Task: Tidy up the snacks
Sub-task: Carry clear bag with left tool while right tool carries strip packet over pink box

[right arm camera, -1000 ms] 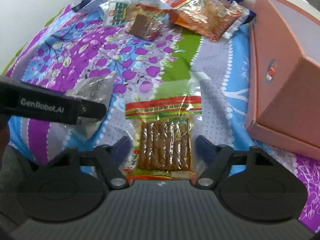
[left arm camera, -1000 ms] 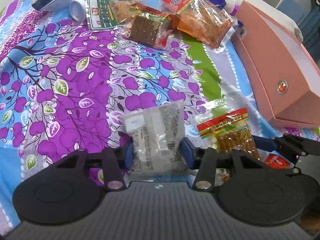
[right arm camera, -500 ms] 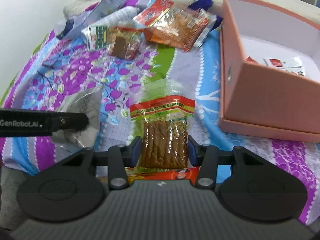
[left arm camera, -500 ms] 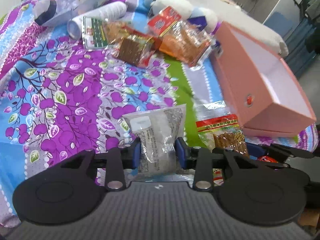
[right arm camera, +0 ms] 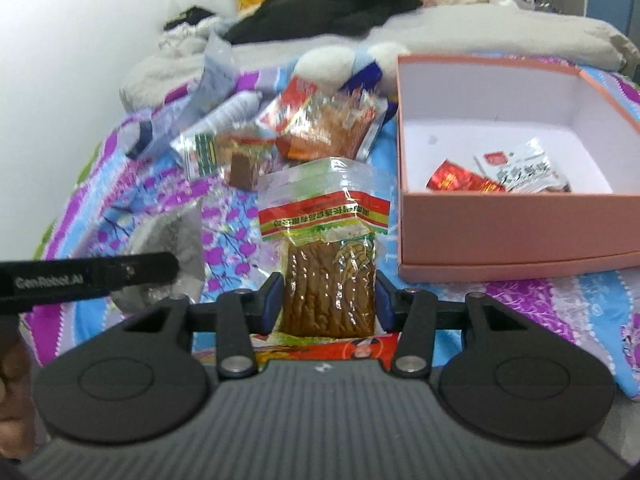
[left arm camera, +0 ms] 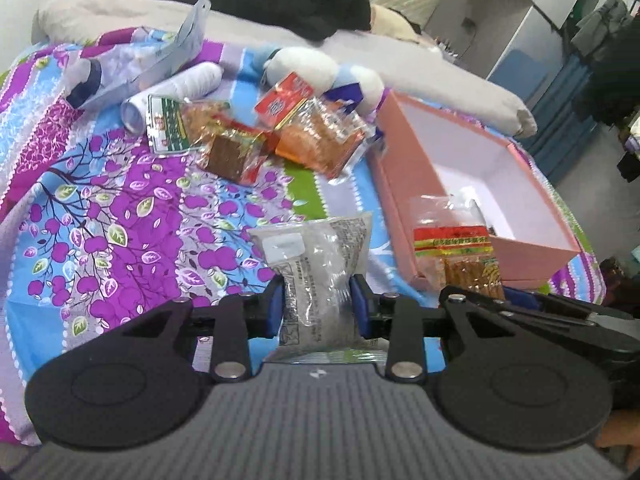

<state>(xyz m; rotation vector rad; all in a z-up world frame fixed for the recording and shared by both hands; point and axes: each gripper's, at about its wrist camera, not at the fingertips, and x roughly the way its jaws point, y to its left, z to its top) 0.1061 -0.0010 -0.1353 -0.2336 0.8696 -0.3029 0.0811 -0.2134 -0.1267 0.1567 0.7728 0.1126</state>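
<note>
Got a claw in each hand over the bedspread (left arm camera: pixel 120 216). My left gripper (left arm camera: pixel 319 304) is clamped on a greyish clear snack pouch (left arm camera: pixel 316 276), blue pads pressing both its sides, and it's up off the bed. The print on it is too fine to read, and its bottom edge is cut off behind the gripper body. My right gripper (right arm camera: pixel 329 300) is pinched on a clear pack of brown sticks (right arm camera: pixel 328 280) with a red and yellow band across the top. Something red and orange sits right under it, mostly hidden by the claw, can't tell what.

The pink box (right arm camera: pixel 520 220) is open just to the right of the stick pack. Inside I can make out a red foil packet (right arm camera: pixel 456 180) and a white packet (right arm camera: pixel 516 168) against the near wall, partly cut off by it. In the left view the stick pack blocks most of the box's near corner.

Further back there's a loose pile of snacks: an orange packet (left arm camera: pixel 320 136), a brown one (left arm camera: pixel 228 156) and a green-labelled one (left arm camera: pixel 168 124), overlapping each other. Behind them a white roll (left arm camera: pixel 180 88) and a soft toy (left arm camera: pixel 320 68), blurry. The other gripper's black arm (right arm camera: pixel 88 276) crosses the left of my right view and covers part of the grey pouch.
</note>
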